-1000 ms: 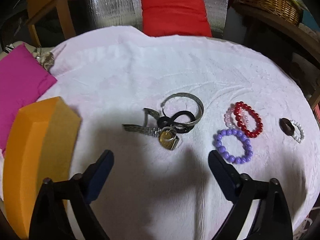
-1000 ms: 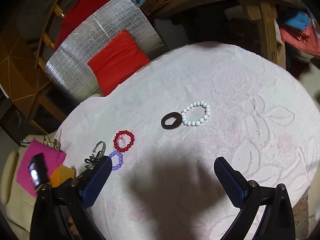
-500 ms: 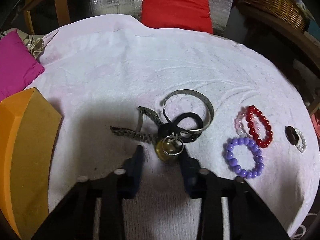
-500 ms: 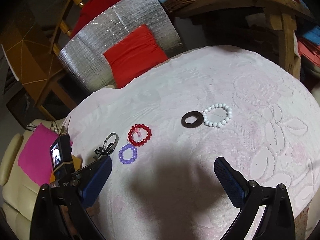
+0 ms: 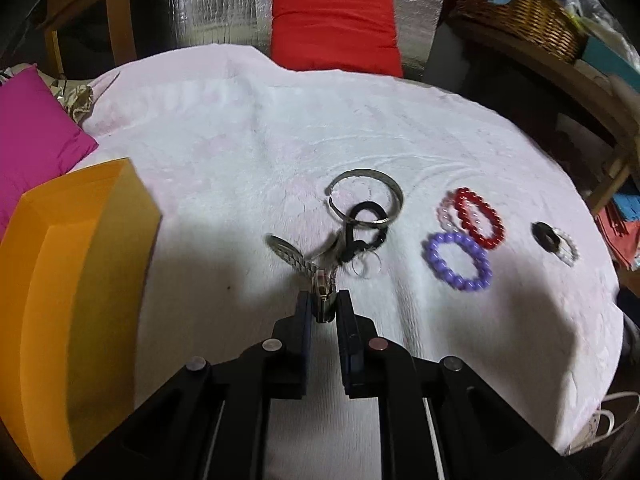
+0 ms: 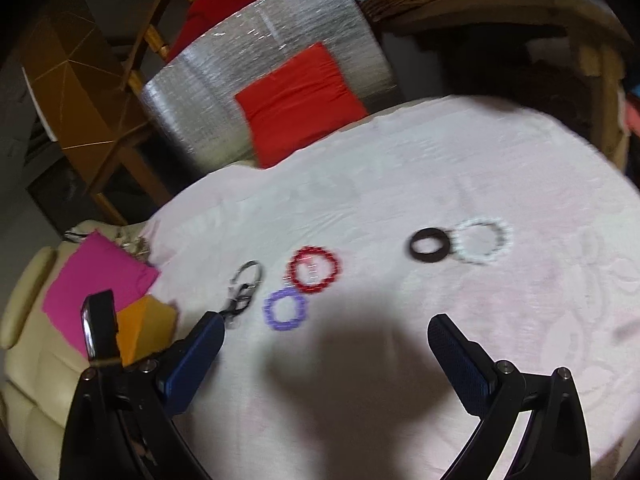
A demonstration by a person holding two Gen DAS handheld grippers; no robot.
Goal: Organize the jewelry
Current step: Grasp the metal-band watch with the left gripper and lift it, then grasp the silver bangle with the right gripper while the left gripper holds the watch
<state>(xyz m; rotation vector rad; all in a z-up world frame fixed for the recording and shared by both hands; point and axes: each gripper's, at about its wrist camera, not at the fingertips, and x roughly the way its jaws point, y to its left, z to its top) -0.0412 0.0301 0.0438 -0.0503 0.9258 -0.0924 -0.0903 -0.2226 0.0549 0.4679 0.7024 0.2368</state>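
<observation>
My left gripper (image 5: pixel 323 304) is shut on a metal-band watch (image 5: pixel 320 294) and drags it toward me; its band (image 5: pixel 286 254) trails left, tangled with a black loop (image 5: pixel 362 226) and small rings. A silver bangle (image 5: pixel 366 196) lies behind. Red (image 5: pixel 478 218), pink and purple (image 5: pixel 458 260) bead bracelets lie to the right, then a dark ring (image 5: pixel 544 236) and white bead bracelet (image 5: pixel 568 248). My right gripper (image 6: pixel 326 344) is open and empty above the cloth, with the purple (image 6: pixel 285 310) and red (image 6: pixel 314 269) bracelets ahead of it to the left, and the dark ring (image 6: pixel 429 246) and white bracelet (image 6: pixel 482 240) ahead of it to the right.
An orange box (image 5: pixel 68 292) stands at the left on the white cloth-covered round table (image 5: pixel 240 140). A magenta cushion (image 5: pixel 32 136) lies beyond it. A red cushion (image 5: pixel 334 28) on a silver chair back sits behind the table. A wicker basket (image 5: pixel 524 16) is back right.
My left gripper has come down on the watch, closed from wide open, and pulled it toward me, dragging the tangle. The right gripper's view has swung right; it stays open.
</observation>
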